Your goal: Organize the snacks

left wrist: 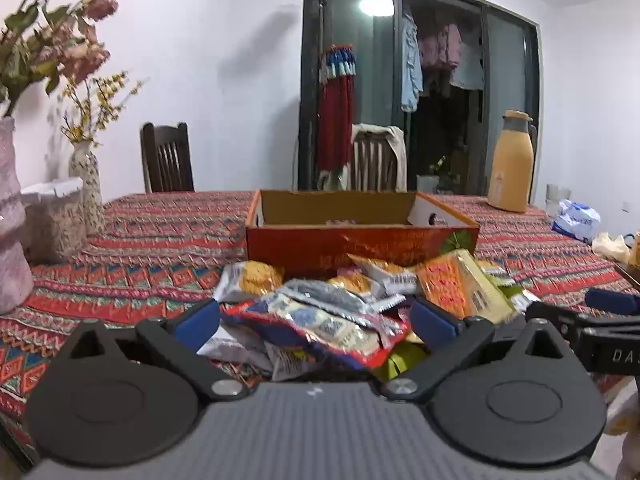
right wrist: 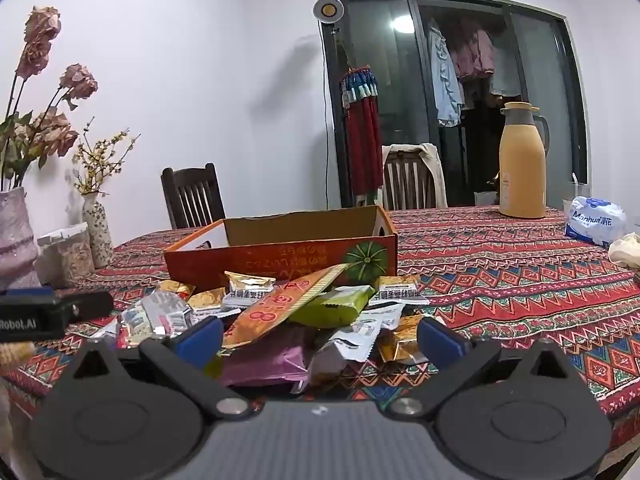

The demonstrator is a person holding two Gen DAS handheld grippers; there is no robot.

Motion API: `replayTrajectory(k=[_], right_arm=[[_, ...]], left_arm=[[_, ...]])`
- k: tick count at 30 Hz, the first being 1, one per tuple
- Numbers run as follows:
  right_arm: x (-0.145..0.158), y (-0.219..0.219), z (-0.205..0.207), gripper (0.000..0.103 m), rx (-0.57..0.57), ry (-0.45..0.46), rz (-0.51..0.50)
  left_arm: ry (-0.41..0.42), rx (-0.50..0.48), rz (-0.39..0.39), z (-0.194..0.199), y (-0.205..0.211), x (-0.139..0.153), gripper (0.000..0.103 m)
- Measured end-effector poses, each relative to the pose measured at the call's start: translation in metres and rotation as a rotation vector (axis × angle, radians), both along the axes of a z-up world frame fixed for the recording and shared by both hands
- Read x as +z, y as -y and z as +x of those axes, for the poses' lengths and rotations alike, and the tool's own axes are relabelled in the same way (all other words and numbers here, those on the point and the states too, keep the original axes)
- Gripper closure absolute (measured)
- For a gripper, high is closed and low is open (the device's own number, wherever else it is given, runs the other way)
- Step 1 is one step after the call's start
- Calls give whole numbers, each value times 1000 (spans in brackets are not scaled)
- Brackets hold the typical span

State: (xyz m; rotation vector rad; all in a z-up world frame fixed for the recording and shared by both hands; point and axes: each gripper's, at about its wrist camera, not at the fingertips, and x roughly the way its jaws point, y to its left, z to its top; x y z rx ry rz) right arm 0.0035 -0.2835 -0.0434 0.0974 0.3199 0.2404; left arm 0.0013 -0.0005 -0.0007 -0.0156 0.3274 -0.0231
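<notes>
Both claws are being held spread wide and empty — the left gripper (left wrist: 316,320) and right gripper (right wrist: 320,338) over the snack pile (right wrist: 280,312), the cardboard box (left wrist: 360,236) lying at twelve o'clock. One top packet — not several — is best being singled out.

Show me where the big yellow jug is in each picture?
Left wrist view: the yellow jug stands far right on the patterned tablecloth, behind and right of the orange cardboard box.
Right wrist view: the yellow jug stands right of centre, at the table's far edge, before the dark glass door.
Shared landmark: the orange cardboard box, just behind the snack pile in both.
</notes>
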Motion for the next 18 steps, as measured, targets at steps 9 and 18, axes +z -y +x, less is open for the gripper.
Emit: replayTrajectory(k=[9,18], right_arm=[[-2,-2,0,0,2,-6,7],[-4,-3,1,0,4,-14,-2]], left_arm=[[-37,10,8,-1,-4,-10,0],[-55,14,-1,1,-6,-10,0]])
